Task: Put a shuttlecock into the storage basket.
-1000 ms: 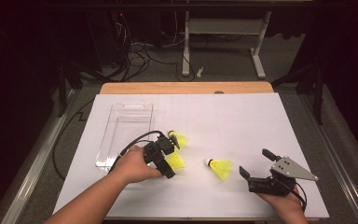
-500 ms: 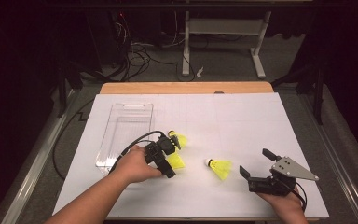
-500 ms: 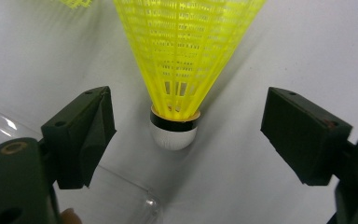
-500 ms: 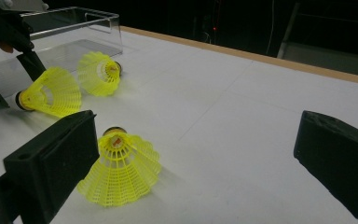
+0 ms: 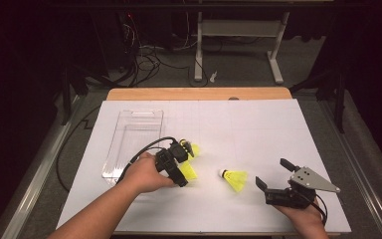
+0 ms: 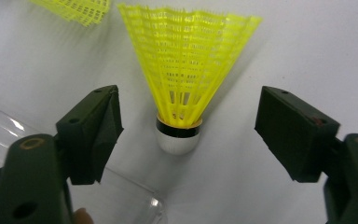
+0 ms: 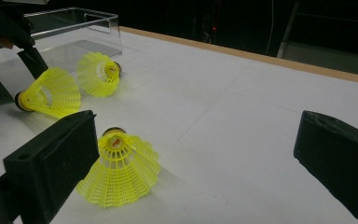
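The left gripper (image 6: pixel 186 135) (jaws wide, just closing) straddled a shuttlecock (image 6: pixel 182 93), untouched; next, pinch its cork and lift.

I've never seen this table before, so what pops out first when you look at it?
Three bright yellow shuttlecocks lie on the white table. The left claw sits around one shuttlecock; its jaws have just been closing, but they don't touch it yet. A second shuttlecock lies just beyond it, and the third shuttlecock lies in the middle, near the open right claw. A clear plastic box stands at the left.
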